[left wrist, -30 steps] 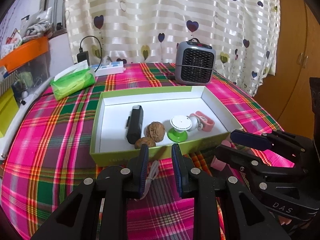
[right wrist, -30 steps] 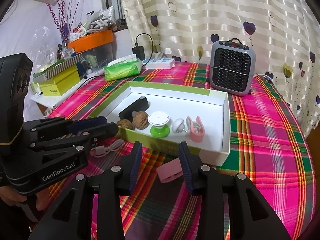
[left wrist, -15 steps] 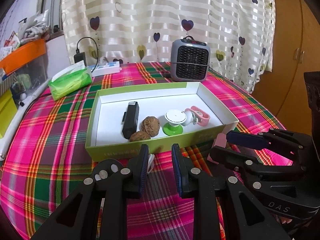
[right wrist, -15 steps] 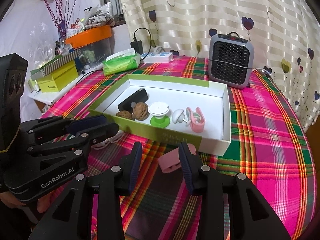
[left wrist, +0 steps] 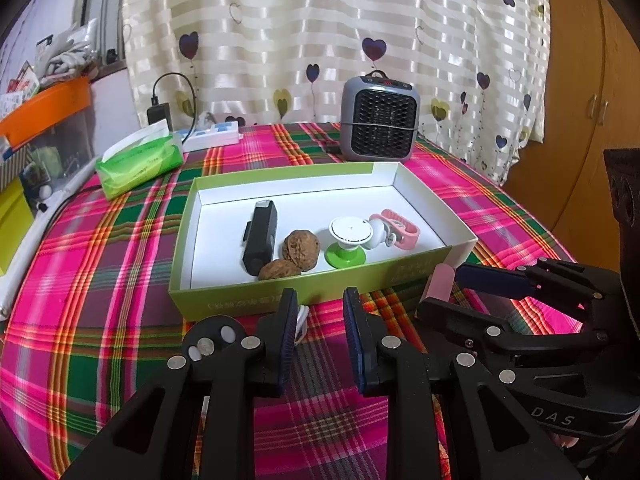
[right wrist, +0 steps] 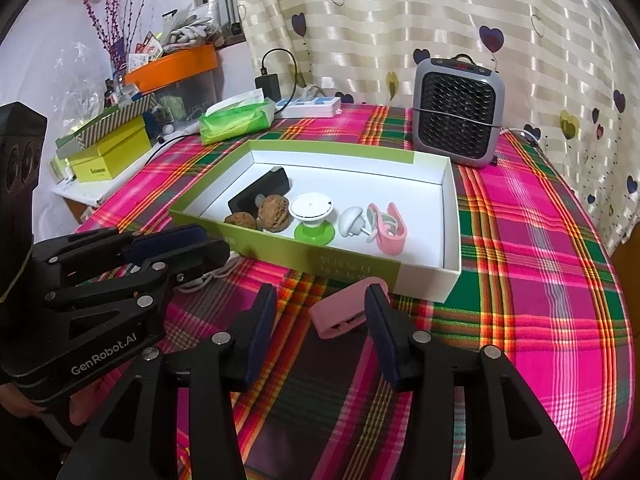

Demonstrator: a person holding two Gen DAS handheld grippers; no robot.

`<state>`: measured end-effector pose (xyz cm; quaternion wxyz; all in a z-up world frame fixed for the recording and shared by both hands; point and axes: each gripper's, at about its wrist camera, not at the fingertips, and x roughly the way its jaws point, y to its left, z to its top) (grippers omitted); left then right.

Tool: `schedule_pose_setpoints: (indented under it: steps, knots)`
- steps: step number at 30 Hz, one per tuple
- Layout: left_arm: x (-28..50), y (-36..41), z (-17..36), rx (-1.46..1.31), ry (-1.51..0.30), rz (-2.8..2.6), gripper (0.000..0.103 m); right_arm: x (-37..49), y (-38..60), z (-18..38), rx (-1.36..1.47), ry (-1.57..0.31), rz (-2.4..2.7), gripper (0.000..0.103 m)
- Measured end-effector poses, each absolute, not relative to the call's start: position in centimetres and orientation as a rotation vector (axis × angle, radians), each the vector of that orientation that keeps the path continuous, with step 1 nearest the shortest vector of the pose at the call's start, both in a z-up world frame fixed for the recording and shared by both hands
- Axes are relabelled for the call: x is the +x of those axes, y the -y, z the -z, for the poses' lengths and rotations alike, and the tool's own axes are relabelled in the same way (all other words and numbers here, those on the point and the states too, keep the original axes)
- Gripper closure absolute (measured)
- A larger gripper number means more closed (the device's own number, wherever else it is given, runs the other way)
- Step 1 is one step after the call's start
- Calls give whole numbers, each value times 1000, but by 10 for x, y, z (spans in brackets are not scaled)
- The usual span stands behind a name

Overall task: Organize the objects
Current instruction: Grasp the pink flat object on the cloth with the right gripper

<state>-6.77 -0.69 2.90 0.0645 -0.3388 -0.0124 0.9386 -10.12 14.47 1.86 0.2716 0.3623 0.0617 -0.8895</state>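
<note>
Both tools have drawn back from the box (left wrist: pixel 320 280); right tool (right wrist: pixel 320 328) and left tool (left wrist: pixel 318 336) gape empty. Pink case (right wrist: pixel 344 312) looks light, rigid: pinch its long sides.

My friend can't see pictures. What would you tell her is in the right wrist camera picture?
The open right gripper hovers over a plaid tablecloth, with a small pink case lying between its fingers. Just beyond sits a green box holding two walnuts, a black device and a pink clip. The left gripper is alongside.
</note>
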Motion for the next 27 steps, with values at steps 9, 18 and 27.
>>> schedule_pose_setpoints:
  steps: [9, 18, 27]
  knots:
    - [-65, 11, -26, -1020, 56, -2843, 82, -104, -148, -15, 1004, -150, 2400, 56]
    - [-61, 21, -28, -996, 89, -2867, 81, -107, -150, -13, 1036, -144, 2417, 56]
    - [-57, 35, -32, -988, 146, -2902, 79, -110, -153, -11, 1071, -104, 2432, 56]
